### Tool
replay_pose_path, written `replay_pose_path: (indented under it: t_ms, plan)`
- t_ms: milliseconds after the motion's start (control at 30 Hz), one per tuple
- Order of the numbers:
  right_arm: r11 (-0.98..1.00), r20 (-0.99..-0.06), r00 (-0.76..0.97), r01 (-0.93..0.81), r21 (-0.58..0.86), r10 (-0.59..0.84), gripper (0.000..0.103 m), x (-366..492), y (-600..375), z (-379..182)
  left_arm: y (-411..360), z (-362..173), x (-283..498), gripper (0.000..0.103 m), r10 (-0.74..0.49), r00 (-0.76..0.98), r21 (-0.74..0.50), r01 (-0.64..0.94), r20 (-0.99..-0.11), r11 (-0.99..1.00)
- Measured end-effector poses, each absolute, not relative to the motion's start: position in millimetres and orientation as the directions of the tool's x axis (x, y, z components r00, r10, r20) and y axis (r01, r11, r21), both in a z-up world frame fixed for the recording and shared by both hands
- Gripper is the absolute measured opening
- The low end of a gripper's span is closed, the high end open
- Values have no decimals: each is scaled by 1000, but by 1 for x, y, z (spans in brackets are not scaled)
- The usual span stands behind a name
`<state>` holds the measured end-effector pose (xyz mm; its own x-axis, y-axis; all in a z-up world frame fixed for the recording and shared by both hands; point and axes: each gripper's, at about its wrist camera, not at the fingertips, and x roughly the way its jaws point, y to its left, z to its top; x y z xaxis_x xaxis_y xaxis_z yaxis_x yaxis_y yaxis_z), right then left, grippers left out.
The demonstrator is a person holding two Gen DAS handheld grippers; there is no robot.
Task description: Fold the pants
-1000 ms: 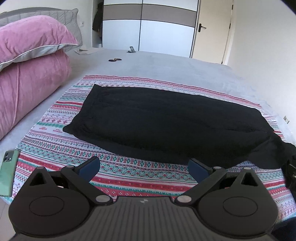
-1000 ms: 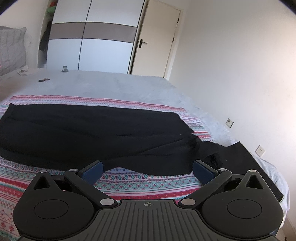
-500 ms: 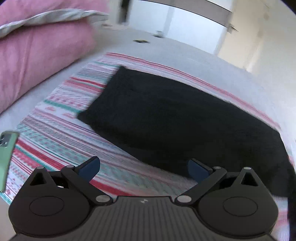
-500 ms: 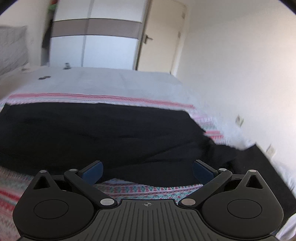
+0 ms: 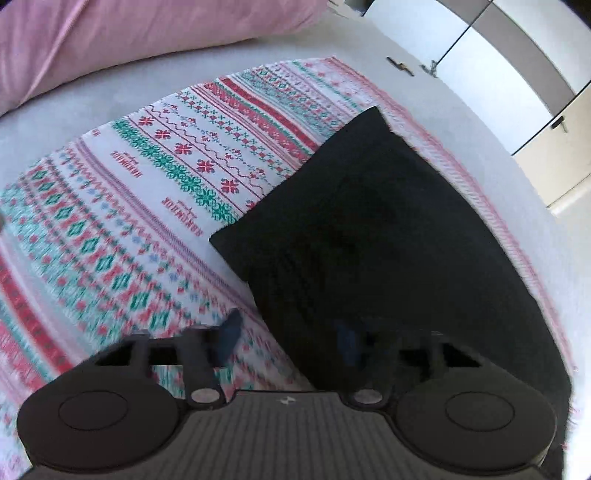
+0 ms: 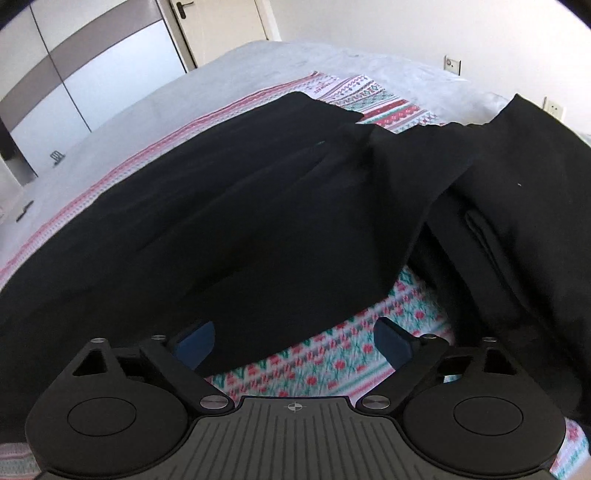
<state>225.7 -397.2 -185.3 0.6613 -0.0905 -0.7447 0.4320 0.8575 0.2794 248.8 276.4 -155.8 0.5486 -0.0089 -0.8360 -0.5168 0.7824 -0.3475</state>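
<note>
Patterned blanket, black pants lying lengthwise

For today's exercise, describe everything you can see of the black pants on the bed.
The black pants are soft, matte dark fabric, lying flat and loosely creased on a patterned red, green and white blanket. One squared end lies near the pink pillow. At the other end, in the right wrist view, the cloth bunches and overlaps further black fabric.

There are two grippers: the left gripper and the right gripper. One pair of black pants lies on one stripy blanket. One pink pillow shows. One door.
</note>
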Motion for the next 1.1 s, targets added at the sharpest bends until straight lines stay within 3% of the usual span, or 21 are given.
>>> replay_pose_path:
  t_ms: [33,67,133,167,200,267,400,633,700,767,833,900,1033,1100]
  plan:
    - [846,-746,660,446,291,-91,75,228,-404,-189,276,-162,254,0,1,532,-325,-520,-847,790]
    - [835,-752,654,460,304,-86,67,230,-409,-192,278,-166,257,0,8,526,-319,-528,-850,787]
    - [818,-764,641,478,320,-76,37,234,-419,-202,282,-167,256,0,9,550,-337,-525,-835,781]
    - [820,-762,642,477,317,-80,31,234,-422,-205,284,-165,255,0,18,564,-339,-520,-825,784]
    - [826,-756,649,473,307,-91,14,234,-423,-205,287,-162,254,0,24,583,-346,-515,-812,784]
    - [826,-735,668,478,299,-120,0,229,-430,-200,297,-154,248,0,38,601,-354,-518,-798,779]
    - [824,-648,735,484,294,-200,0,205,-433,-170,310,-142,232,0,89,620,-324,-521,-780,790]
    - [852,-730,664,467,236,-162,1,214,-420,-178,308,-146,231,1,46,537,-244,-457,-843,856]
    - [851,-721,677,457,258,-145,12,214,-419,-171,315,-140,227,22,27,524,-268,-478,-851,837]
    - [864,-705,693,439,246,-152,22,215,-416,-158,325,-120,218,33,32,567,-306,-490,-823,817]
    - [885,-675,721,406,228,-157,49,225,-413,-145,330,-95,221,50,58,618,-326,-489,-784,809]
    - [901,-651,742,379,212,-159,68,244,-415,-135,328,-73,239,60,79,643,-311,-470,-762,826]
    - [927,-654,746,326,187,-130,69,304,-421,-119,306,-53,309,74,93,673,-227,-372,-734,900]
    - [936,-664,738,307,171,-121,70,333,-426,-120,296,-60,350,74,101,662,-175,-337,-743,925]
